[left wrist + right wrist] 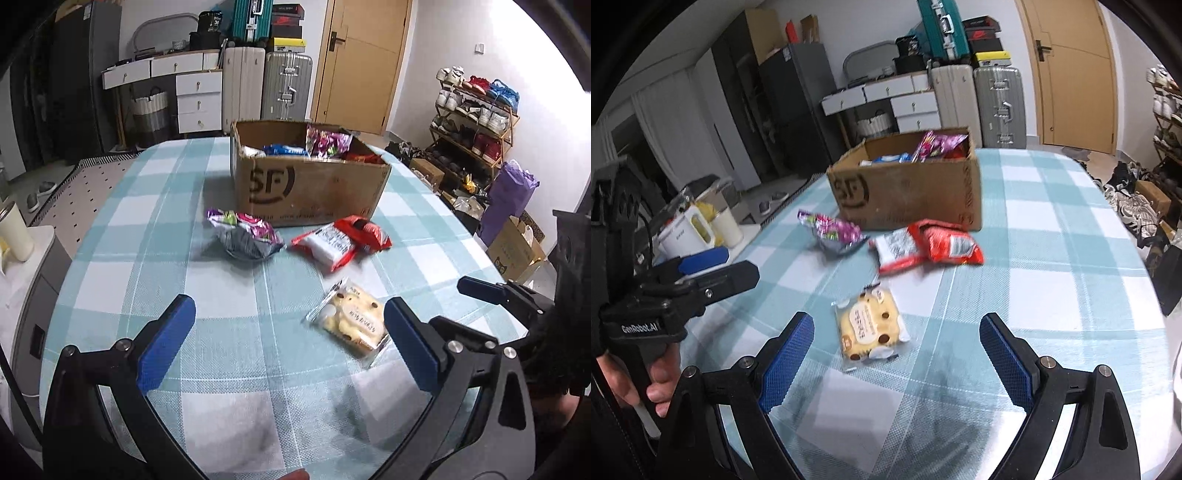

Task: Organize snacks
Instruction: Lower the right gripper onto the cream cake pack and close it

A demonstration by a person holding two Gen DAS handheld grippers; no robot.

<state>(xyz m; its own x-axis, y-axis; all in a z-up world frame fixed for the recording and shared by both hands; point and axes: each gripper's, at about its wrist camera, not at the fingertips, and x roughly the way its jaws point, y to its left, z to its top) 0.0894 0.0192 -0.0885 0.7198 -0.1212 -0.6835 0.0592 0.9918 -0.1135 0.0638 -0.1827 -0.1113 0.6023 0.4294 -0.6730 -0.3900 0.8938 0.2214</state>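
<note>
Currently: biscuit packet (870, 331) flat on checked tablecloth (1052, 258), long axis toward cardboard box (908, 192), between spread right gripper (897, 350) jaws, untouched. Left gripper (290, 339) agape, empty. Suitcases (997, 107) by wall.

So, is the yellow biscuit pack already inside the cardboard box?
No, the biscuit pack lies on the checked tablecloth, well in front of the box and apart from it.
</note>
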